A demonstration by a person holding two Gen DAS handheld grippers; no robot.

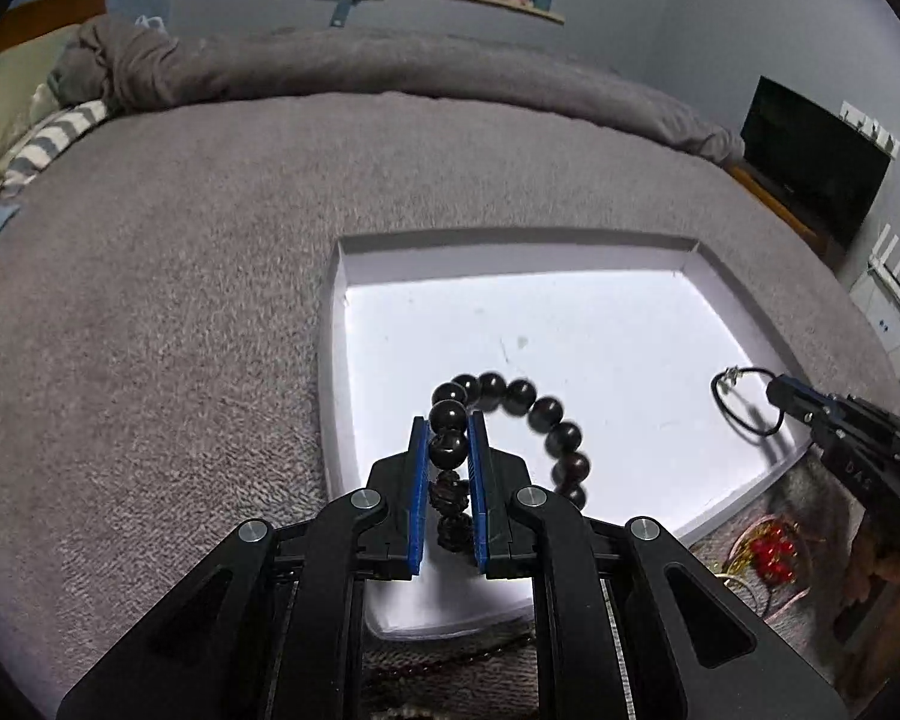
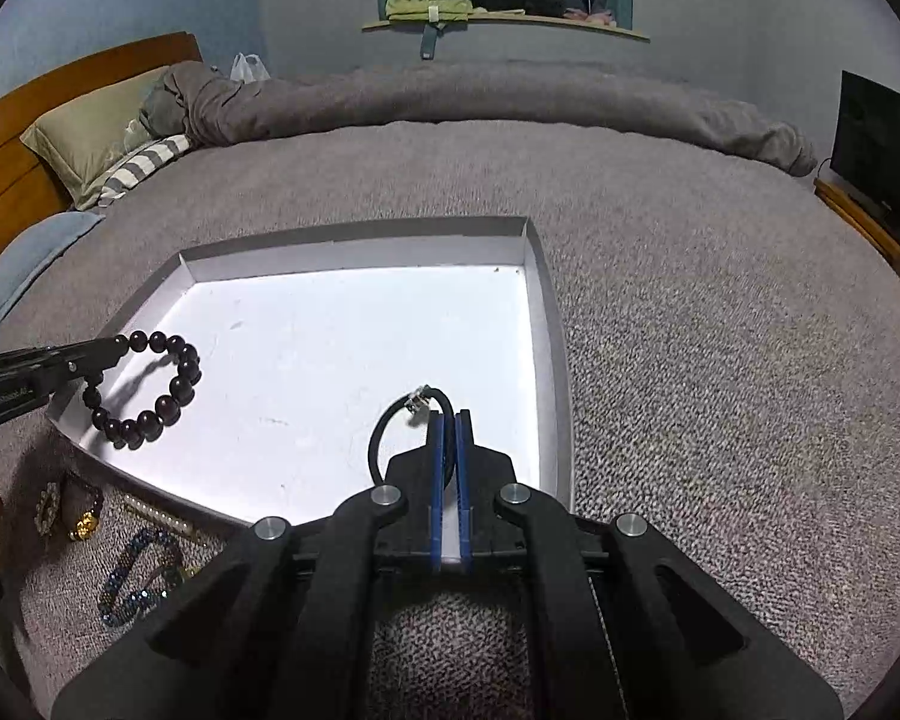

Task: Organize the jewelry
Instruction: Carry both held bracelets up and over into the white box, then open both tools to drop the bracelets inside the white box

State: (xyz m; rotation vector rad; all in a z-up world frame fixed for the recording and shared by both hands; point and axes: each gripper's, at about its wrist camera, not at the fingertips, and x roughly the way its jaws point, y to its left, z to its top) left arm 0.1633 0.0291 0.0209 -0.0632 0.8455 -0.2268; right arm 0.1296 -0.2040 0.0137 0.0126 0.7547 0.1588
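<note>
Left wrist view: the left gripper (image 1: pixel 448 438) is clamped on a dark bead bracelet (image 1: pixel 513 420), held over the near left part of the white tray (image 1: pixel 510 255); its loop arcs rightward from the fingers.

Right wrist view: the right gripper (image 2: pixel 449 426) is pinched on a black cord bracelet (image 2: pixel 399 429) over the tray's near right area, loop extending left, clasp pointing far. Loose jewelry (image 2: pixel 132 582) lies on the grey blanket (image 2: pixel 720 360) near left.

Grey fleecy bed cover (image 2: pixel 720 360), spread wide. On it, a shallow white tray (image 2: pixel 549 324). Just beside the tray's near edge, directly on the cover: a blue beaded bracelet (image 2: pixel 127 579), a pearl strand (image 2: pixel 159 516), gold pieces (image 2: pixel 84 525), red beads (image 1: pixel 771 552).
</note>
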